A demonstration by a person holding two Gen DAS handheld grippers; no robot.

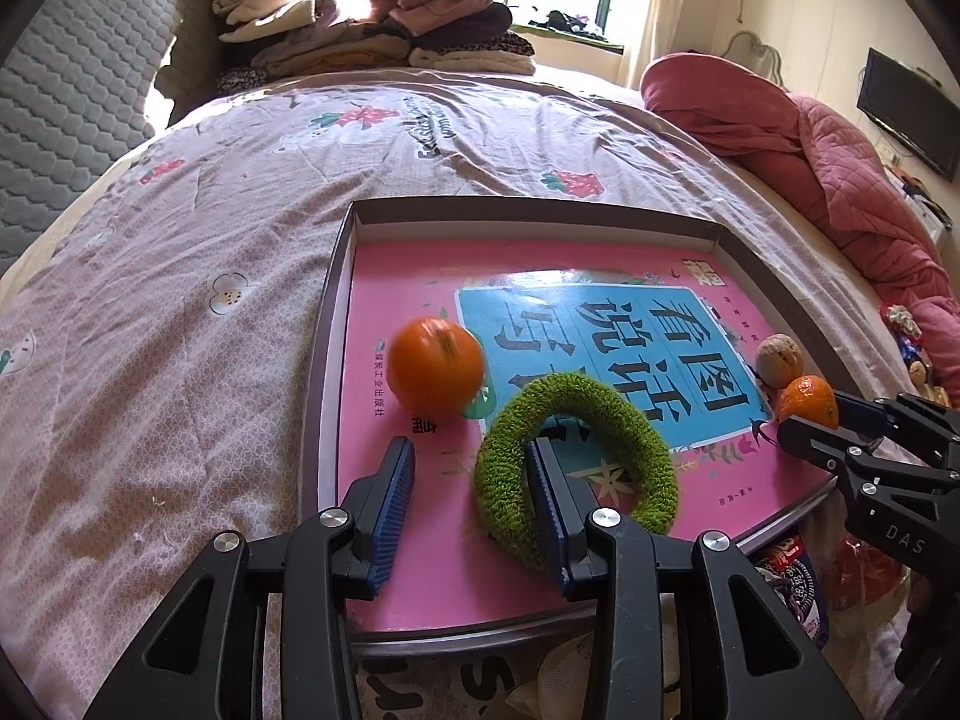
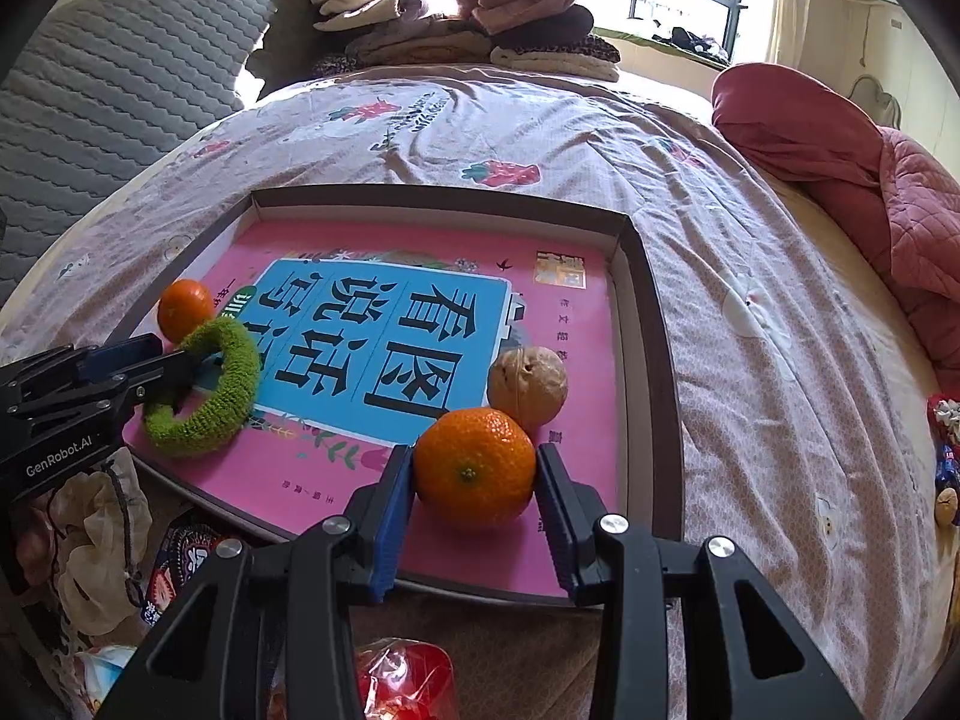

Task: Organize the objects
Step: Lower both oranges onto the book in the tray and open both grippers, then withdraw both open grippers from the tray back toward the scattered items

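A shallow dark-rimmed box [image 1: 336,312] [image 2: 654,360] lies on the bed with a pink book [image 1: 420,540] [image 2: 570,312] inside. My left gripper [image 1: 469,450] [image 2: 174,354] is open over the book. Its right finger pokes through a green fuzzy scrunchie [image 1: 636,420] [image 2: 240,372], unpinched. Just beyond its left finger is a blurred orange [image 1: 436,366] [image 2: 185,306]. My right gripper [image 2: 474,456] [image 1: 831,420] is shut on a second orange [image 2: 474,468] [image 1: 807,399] low over the book. A walnut [image 2: 528,387] [image 1: 779,360] lies right behind it.
Snack packets [image 1: 792,588] [image 2: 174,564] and a red wrapper [image 2: 402,684] crowd the near edge of the bed. Folded clothes [image 1: 360,18] [image 2: 456,12] are stacked at the far side. A red quilt [image 1: 840,168] [image 2: 852,168] lies bunched on the right.
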